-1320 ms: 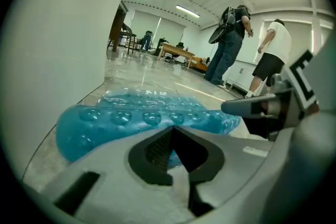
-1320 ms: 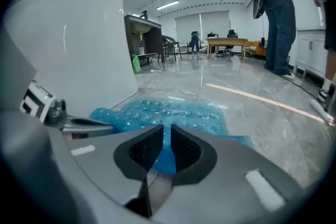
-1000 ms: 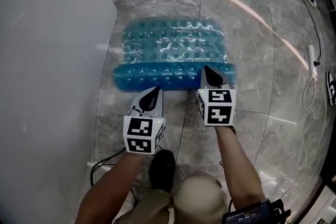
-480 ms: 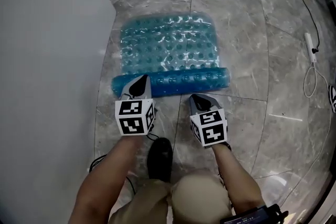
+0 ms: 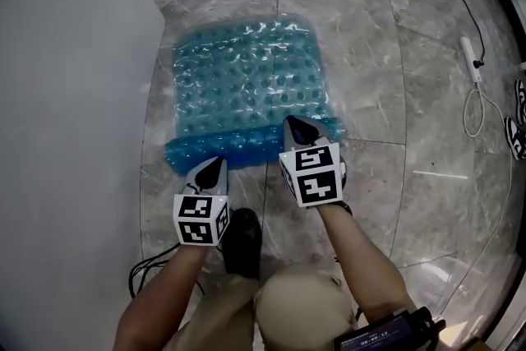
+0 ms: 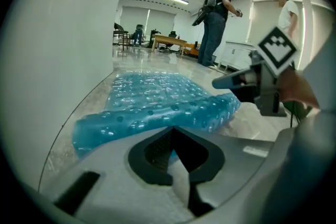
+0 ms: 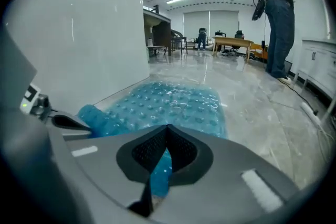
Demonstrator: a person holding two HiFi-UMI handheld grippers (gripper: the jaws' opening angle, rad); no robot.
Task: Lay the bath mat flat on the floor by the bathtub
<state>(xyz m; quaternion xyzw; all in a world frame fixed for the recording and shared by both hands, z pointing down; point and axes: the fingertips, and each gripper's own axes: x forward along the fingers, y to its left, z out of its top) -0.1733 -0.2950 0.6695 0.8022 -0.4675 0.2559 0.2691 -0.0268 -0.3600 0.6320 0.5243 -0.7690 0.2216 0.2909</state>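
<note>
Blue see-through bumpy plastic bath mat (image 5: 246, 78): lying on the grey marble floor (image 5: 386, 78) just beside the tall white bathtub (image 5: 66, 136), near end curling into a roll.
Left tongs (image 5: 215, 163): squeezing fully shut, nearer the bathtub.
Right tongs (image 5: 297, 125): squeezing fully shut, farther from the bathtub.

Right tool (image 7: 167, 131) clamped on blue bath mat (image 7: 176, 105), white bathtub (image 7: 79, 44) alongside

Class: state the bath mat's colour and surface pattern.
Translucent blue bath mat, dotted with rows of round bumps; the head view shows it best.
</note>
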